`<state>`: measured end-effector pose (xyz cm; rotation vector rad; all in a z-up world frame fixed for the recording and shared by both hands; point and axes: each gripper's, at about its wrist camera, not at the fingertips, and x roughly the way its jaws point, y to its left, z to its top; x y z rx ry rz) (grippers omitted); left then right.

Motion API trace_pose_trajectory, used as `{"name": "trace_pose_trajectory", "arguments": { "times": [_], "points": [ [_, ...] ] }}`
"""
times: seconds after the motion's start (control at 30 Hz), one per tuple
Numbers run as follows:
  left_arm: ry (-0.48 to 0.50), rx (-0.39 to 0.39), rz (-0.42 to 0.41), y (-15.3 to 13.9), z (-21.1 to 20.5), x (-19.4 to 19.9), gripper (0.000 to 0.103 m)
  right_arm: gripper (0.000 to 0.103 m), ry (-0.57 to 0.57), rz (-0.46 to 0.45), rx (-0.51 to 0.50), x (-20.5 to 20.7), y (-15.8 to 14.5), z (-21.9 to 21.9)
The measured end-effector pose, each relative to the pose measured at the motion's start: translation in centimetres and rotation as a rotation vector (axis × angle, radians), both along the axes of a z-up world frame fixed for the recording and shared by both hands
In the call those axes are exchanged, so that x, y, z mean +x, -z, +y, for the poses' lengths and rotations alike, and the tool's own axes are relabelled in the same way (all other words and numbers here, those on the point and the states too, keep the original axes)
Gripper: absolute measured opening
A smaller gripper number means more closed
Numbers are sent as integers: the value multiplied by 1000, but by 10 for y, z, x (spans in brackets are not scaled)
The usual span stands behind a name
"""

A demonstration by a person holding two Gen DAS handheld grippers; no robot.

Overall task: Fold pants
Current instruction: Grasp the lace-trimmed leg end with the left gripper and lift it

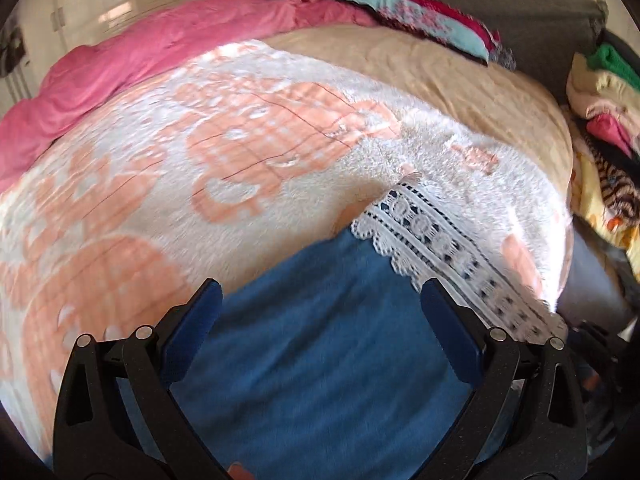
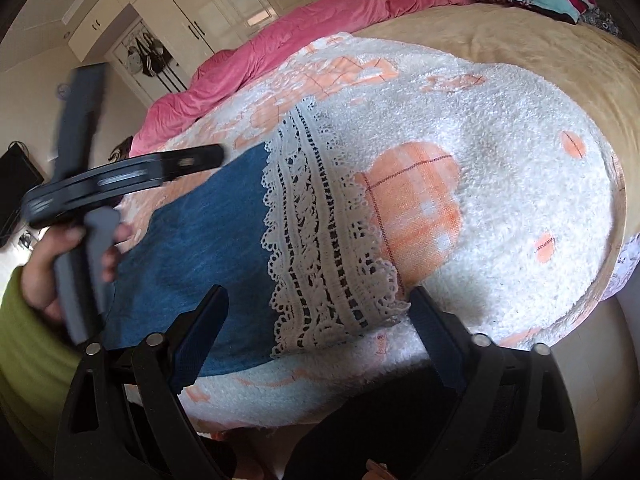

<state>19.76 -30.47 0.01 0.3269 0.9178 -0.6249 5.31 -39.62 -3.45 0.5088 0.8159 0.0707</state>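
Note:
Blue pants (image 1: 320, 340) with a white lace hem (image 1: 440, 240) lie flat on a fluffy white and orange blanket (image 1: 200, 160). My left gripper (image 1: 320, 288) hovers open over the blue cloth, nothing between its pads. In the right wrist view the pants (image 2: 200, 240) run leftward from the lace hem (image 2: 320, 240). My right gripper (image 2: 319, 294) is open, its fingers standing on either side of the hem's near end, not pressing it. The left gripper (image 2: 200, 162) shows blurred at the left above the pants, held by a hand (image 2: 52, 264) with a green sleeve.
A pink duvet (image 1: 140, 60) is bunched along the far side of the bed. Beige sheet (image 1: 460, 72) and patterned bedding (image 1: 420, 20) lie beyond the blanket. A pile of clothes (image 1: 600, 120) sits off the right edge. Cream wardrobes (image 2: 200, 12) line the wall.

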Motion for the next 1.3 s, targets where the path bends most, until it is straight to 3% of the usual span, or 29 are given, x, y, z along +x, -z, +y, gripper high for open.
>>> {"name": "trace_pose_trajectory", "arguments": {
  "times": [0.07,0.23,0.43,0.57,0.63,0.7,0.9,1.0,1.3],
  "points": [
    [35,8,25,7,-6,11,93,80,-16,-6,-3,2,0,3],
    [126,31,91,27,-21,32,81,77,0,-10,7,7,3,5],
    [206,-45,189,38,-24,47,69,49,30,-48,53,3,4,-6],
    [251,-90,220,41,-28,51,62,50,8,-46,55,9,6,-5],
    [277,-110,233,41,-30,51,52,50,6,-44,79,12,8,-6],
    [314,-159,278,41,-30,50,29,49,3,-50,94,13,8,-7],
    [306,-155,254,39,-30,43,18,35,1,-46,99,22,9,-8],
    [296,-172,231,35,-26,38,13,21,-32,-54,151,24,8,-8],
    [256,-333,216,2,15,33,11,21,-149,-194,99,24,-27,29]
  ]
}}
